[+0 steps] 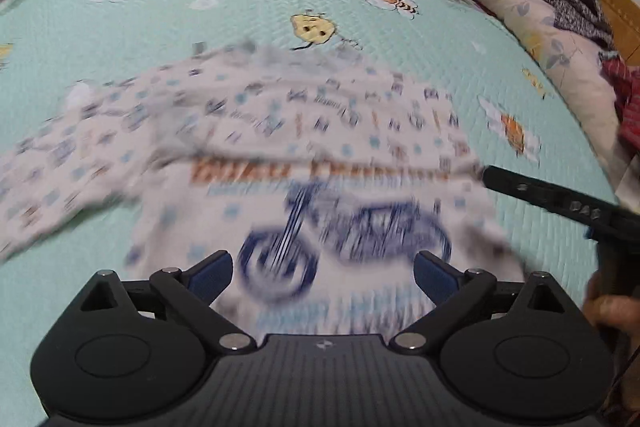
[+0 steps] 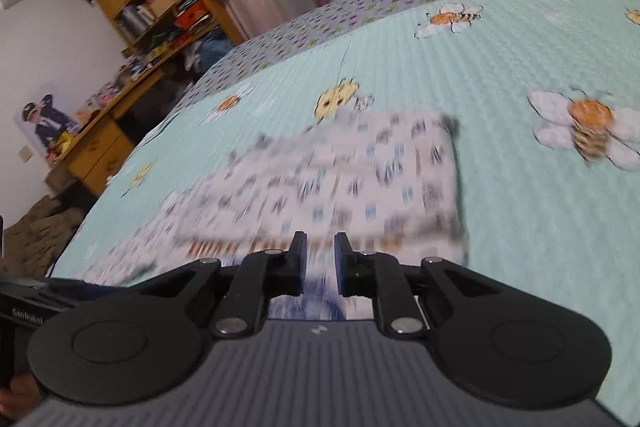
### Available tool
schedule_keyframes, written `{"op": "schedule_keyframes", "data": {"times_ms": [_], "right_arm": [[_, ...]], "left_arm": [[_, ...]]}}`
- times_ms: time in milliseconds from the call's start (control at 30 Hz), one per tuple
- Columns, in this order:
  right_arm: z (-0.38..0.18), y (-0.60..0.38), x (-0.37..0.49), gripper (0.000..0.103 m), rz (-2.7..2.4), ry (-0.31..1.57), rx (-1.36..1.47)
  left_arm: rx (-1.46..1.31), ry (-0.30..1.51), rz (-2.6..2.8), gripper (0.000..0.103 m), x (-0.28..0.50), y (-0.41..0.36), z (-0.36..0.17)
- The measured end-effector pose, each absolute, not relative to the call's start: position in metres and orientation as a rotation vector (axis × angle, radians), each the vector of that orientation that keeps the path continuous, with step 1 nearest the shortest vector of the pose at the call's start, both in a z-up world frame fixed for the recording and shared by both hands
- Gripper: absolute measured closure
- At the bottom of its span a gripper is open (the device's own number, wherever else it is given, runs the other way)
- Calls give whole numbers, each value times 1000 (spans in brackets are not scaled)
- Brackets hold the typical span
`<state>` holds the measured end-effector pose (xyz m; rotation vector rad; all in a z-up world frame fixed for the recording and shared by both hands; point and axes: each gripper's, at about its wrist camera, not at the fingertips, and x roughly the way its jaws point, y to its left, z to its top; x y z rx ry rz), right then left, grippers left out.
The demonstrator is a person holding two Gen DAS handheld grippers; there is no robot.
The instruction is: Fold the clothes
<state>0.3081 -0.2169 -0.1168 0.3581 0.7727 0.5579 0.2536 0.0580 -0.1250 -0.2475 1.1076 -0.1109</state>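
The big bed (image 1: 480,27) is wearing a green quilt with bees. A white printed shirt (image 1: 280,131) is lying on it, blurry, with its top part folded over the blue motorbike picture. The left gripper (image 1: 322,267) is hanging wide open just in front of the shirt. The right gripper (image 2: 320,255) is sitting nearer the fold edge, almost closed; whether it is pinching cloth, I cannot tell.

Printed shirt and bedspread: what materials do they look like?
Printed shirt: looks like thin soft knit, likely cotton jersey, matte; it drapes and creases limply, though motion blur hides the weave. Bedspread: looks like quilted cotton or a blend, matte, with fine stitched ribbing and bee and flower motifs.
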Motion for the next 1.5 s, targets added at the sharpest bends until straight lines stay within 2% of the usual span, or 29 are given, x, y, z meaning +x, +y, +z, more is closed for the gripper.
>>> {"op": "schedule_keyframes", "data": {"times_ms": [133,200,400,500,600,700,767,833,933,1000,1133,1167,1233,1300,1400,1500], "right_arm": [[-156,-208,327,86,528,932,327],[-169,-217,302,87,591,960,321],[-171,-264,203,88,625,964,347],[-167,-272,169,88,615,982,321],[-163,-270,152,87,617,1016,258],[-150,-269,149,84,591,1010,221],[-131,-267,154,83,591,935,216],[-117,-262,162,81,597,878,241],[-121,-250,178,81,648,881,311],[-144,-246,174,81,628,972,250],[-170,-277,135,92,636,990,252],[-170,-287,128,93,625,999,283],[-162,-306,120,86,595,990,354],[-153,-324,112,73,586,927,421],[-154,-342,112,55,541,881,454],[-170,-342,115,55,559,921,471]], "left_arm": [[-269,1160,-105,6,288,62,-152],[-219,1121,-161,1,258,62,-146],[-74,1132,-169,1,160,58,-155],[52,1137,-164,1,126,45,-159],[64,1146,-172,1,107,47,-159],[4,1180,-168,1,107,54,-148],[-66,1163,-189,5,114,54,-133],[-142,1122,-226,2,126,51,-118],[-213,1192,-257,4,147,43,-133],[-163,1244,-236,6,140,44,-150],[-77,1236,-193,6,102,55,-152],[-72,1226,-182,10,95,59,-147],[-86,1187,-173,14,83,66,-133],[-171,1118,-161,14,73,85,-119],[-301,1055,-89,6,64,115,-110],[-391,1123,-8,8,64,136,-131]]}}
